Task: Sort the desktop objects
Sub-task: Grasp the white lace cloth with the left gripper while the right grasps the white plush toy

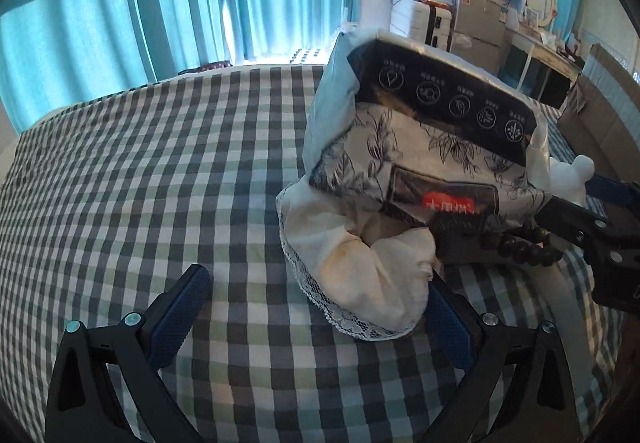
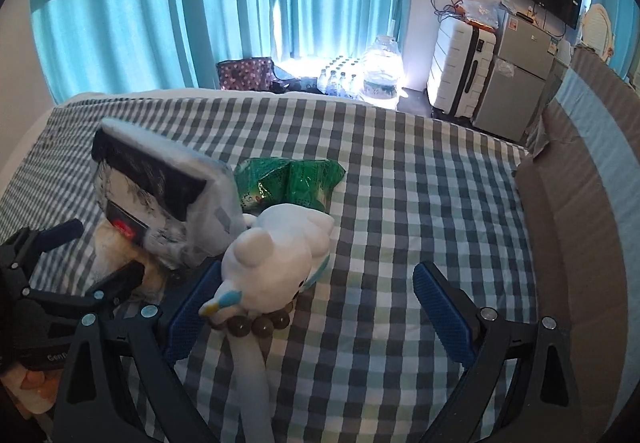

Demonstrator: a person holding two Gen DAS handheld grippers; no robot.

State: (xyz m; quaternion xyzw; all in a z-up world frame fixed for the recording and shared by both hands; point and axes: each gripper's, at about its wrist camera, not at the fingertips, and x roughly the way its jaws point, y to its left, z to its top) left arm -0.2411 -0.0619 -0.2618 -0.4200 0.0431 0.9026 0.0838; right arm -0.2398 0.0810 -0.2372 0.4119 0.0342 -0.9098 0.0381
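My left gripper (image 1: 314, 323) is open just above the checked sheet (image 1: 160, 183). A cream lace-edged cloth (image 1: 360, 271) lies ahead of it, touching the right finger. Behind the cloth a tissue pack (image 1: 420, 147) with black and floral print leans tilted. My right gripper (image 2: 318, 319) is open too. A white plush toy (image 2: 280, 255) and a dark bead bracelet (image 2: 256, 325) lie between its fingers, close to the left pad. A green packet (image 2: 296, 179) sits behind the plush. The tissue pack (image 2: 168, 195) stands to its left.
A cardboard box (image 2: 580, 223) borders the sheet on the right. A white strap (image 2: 252, 371) runs from the beads toward me. Each gripper shows in the other's view: left gripper (image 2: 94, 255), right gripper (image 1: 576, 203). Curtains, a suitcase and a fridge stand beyond the far edge.
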